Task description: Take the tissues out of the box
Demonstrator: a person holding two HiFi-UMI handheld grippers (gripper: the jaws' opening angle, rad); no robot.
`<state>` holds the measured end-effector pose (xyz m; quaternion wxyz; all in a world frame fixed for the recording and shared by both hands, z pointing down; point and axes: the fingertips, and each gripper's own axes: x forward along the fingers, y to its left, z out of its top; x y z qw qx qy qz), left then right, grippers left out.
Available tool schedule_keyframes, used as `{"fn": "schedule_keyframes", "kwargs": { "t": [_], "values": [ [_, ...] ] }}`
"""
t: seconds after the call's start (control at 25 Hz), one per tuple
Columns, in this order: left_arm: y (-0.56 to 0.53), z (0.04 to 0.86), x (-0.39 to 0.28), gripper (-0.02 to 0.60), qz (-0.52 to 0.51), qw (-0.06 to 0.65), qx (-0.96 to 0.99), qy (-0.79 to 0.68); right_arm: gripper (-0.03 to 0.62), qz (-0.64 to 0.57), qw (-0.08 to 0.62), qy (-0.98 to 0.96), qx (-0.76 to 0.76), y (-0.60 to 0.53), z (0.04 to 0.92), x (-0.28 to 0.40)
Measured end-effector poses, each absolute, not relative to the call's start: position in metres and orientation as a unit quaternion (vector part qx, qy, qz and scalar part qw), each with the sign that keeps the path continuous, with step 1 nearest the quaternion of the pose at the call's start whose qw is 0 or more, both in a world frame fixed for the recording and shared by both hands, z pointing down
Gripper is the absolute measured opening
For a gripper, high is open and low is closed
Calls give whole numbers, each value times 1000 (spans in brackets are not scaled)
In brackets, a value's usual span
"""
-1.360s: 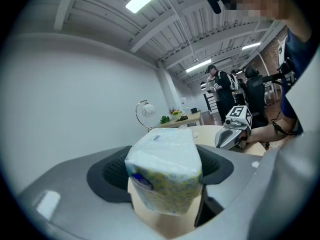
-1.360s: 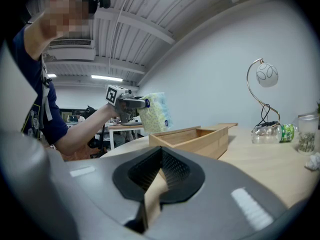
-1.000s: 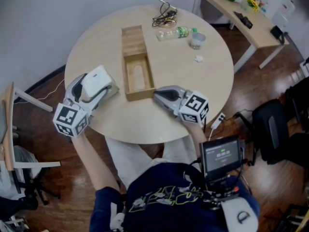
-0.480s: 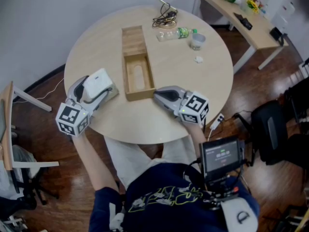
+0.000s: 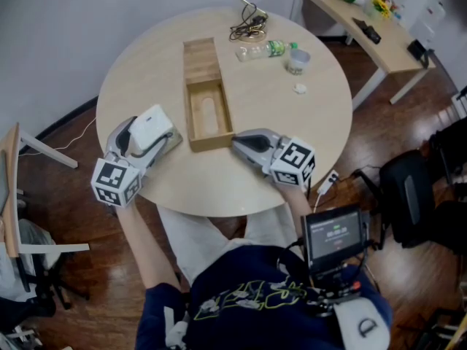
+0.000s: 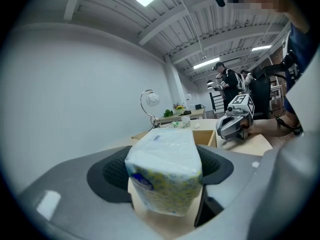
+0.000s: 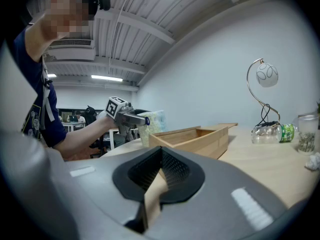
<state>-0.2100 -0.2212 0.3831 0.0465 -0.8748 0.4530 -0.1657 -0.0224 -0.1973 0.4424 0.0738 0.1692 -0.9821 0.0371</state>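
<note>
1. Holding is all you've done over the last sec: your left gripper (image 5: 162, 133) only drifted a touch toward you along the left side of the round table (image 5: 292, 137), no real move.
2. Its jaws stand wide, same as before, with pads pressed on both sides of the tissue pack (image 6: 164, 166). The grip looks firm.
3. The pack sits left of the wooden box (image 5: 188, 111), at its near end, apart from it and not over the opening. Can't tell if it rests on the tabletop or hangs just above.
4. The box's open compartment shows bare wood, nothing inside. The lid (image 5: 201, 60) is slid toward the far end.
5. Your right gripper (image 5: 239, 143) hasn't budged. Its jaws are nearly together at the box's near right corner, pinched on what looks like the box wall, prob steadying it.
6. What this means: the tissues are out, so the main job looks done. All that's left, imo, is setting the pack down and letting go w/ both grippers.
</note>
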Motion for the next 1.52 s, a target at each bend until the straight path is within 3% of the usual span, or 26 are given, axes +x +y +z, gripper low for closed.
{"fn": "schedule_keyframes", "kwargs": {
  "t": [0.52,0.84,1.52],
  "values": [
    [-210,397,-216,385,-148,99,-867,466,-3,41,73,-981,173,-198,440,-23],
    [-173,395,-175,387,-157,276,-864,391,-3,39,77,-981,172,-199,440,-23],
    [-119,409,-157,388,-174,229,-872,397,-3,38,72,-982,173,-198,437,-24]
  ]
}}
